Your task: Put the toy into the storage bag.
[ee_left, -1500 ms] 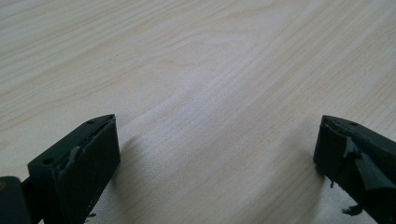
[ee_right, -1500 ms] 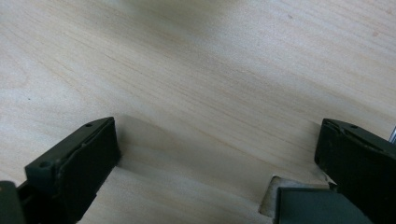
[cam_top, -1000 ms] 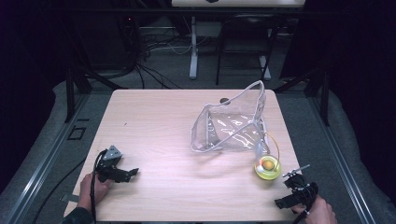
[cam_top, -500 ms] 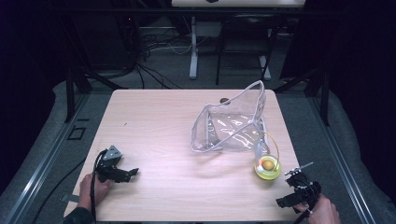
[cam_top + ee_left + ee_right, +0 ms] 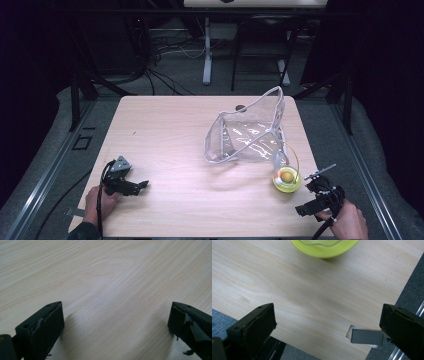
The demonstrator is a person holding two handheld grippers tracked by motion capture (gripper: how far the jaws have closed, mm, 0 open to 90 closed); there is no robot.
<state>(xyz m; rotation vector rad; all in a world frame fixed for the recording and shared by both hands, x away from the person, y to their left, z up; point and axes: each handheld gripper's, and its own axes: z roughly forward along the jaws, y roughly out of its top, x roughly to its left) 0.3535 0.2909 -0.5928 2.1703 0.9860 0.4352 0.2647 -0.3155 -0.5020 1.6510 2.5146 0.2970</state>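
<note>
At the near left corner of the surface (image 5: 165,125) the left gripper (image 5: 141,184) lies low over the wood, held by a hand (image 5: 96,201) whose forearm is cut off by the bottom edge of the high view. In the left gripper view its two black jaws stand wide apart with bare wood grain between them; they hold nothing, and whether their tips touch the surface cannot be told.

Right of the middle, toward the far right part of the surface, stands a clear plastic pouch (image 5: 247,137) with a pale trimmed rim, one side raised in a peak; what it holds, if anything, is hard to make out through the glare. Just beside its near right corner sits a small yellow-green bowl (image 5: 287,181) with a rounded yellowish thing inside, too small to identify.

At the near right corner the right gripper (image 5: 312,192) hovers by the edge, just beside the bowl and apart from it. In the right gripper view its jaws are spread wide, empty; the bowl (image 5: 324,247) is cut off at the top, and a small grey tab (image 5: 364,337) lies at the surface's edge close to one jaw.
</note>
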